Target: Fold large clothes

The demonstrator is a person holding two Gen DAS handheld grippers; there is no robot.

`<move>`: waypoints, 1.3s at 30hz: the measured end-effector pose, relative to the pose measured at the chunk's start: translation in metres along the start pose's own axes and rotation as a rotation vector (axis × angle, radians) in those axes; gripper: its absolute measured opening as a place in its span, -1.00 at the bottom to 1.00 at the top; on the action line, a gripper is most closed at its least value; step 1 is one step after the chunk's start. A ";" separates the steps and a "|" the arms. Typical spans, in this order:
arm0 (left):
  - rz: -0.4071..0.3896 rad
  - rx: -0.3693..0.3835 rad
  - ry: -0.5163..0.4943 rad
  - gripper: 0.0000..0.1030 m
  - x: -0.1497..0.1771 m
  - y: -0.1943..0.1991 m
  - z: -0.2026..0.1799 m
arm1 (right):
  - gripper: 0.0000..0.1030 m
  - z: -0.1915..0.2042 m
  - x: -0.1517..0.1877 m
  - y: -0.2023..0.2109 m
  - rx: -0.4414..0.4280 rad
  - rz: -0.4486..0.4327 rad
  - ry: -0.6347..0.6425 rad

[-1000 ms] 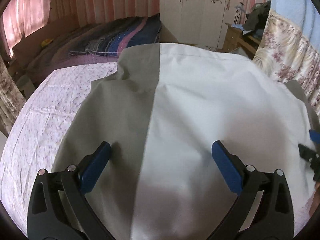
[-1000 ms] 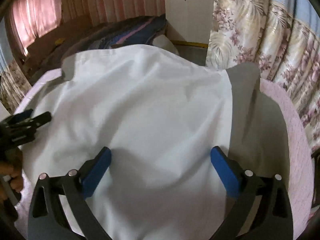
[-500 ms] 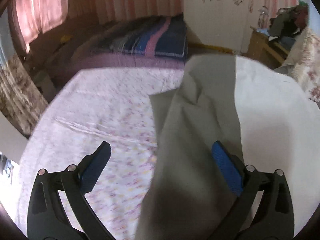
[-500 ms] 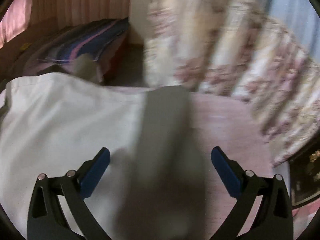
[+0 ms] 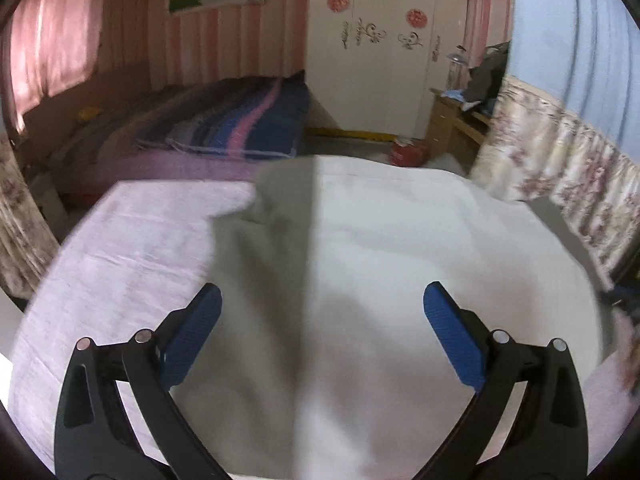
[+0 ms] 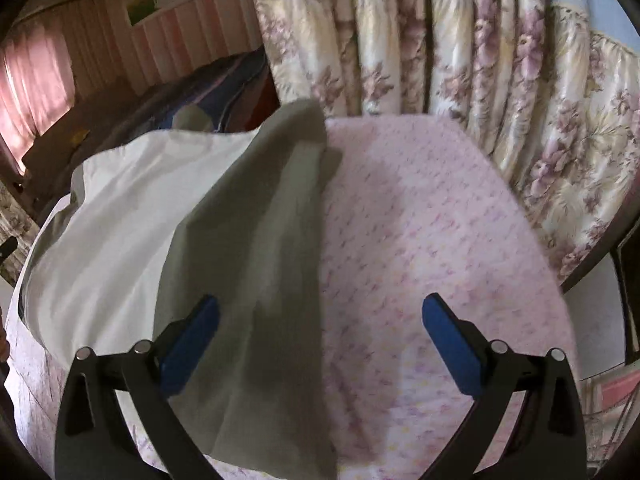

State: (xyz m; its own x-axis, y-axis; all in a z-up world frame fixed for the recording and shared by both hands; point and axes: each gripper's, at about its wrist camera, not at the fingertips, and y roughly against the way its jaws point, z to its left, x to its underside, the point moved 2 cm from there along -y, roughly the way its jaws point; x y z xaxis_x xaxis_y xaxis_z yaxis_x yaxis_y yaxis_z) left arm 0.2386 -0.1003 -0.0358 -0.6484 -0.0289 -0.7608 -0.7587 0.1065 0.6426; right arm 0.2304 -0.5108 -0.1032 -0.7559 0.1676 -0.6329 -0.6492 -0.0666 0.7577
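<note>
The near edge of the garment [image 5: 400, 280] runs out of the bottom of the left wrist view, between the gripper arms, so its hem is unseen there. At that view's right edge a dark and blue shape [image 5: 624, 300] is smeared by motion and cut off; what it is cannot be told. In the right wrist view the garment's grey panel [image 6: 260, 260] covers part of the pink bedsheet [image 6: 440, 240], and its left side leaves the frame. The clutter on the far desk [image 5: 476, 88] is too small to identify.
</note>
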 end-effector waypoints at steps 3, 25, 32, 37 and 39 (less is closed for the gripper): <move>0.007 0.036 -0.055 0.94 0.003 -0.003 -0.046 | 0.95 0.008 -0.003 -0.017 0.009 0.012 -0.009; 0.155 0.031 -0.089 0.94 0.032 -0.073 -0.070 | 0.06 0.049 -0.018 -0.049 -0.090 0.079 0.030; 0.144 0.077 -0.027 0.94 0.026 -0.066 -0.068 | -0.59 0.041 -0.029 -0.021 -0.104 0.005 -0.003; 0.133 0.127 -0.097 0.94 0.017 -0.054 -0.093 | -0.72 0.053 -0.048 0.007 -0.141 -0.053 0.024; 0.141 0.119 -0.121 0.94 0.017 -0.058 -0.102 | -0.74 0.061 -0.056 0.017 -0.156 -0.066 0.046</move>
State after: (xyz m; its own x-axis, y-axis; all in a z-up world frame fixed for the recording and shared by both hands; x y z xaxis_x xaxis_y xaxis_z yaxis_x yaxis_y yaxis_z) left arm 0.2657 -0.2081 -0.0765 -0.7297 0.1128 -0.6744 -0.6441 0.2178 0.7333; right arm 0.2669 -0.4607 -0.0457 -0.7118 0.1321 -0.6899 -0.7003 -0.2091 0.6825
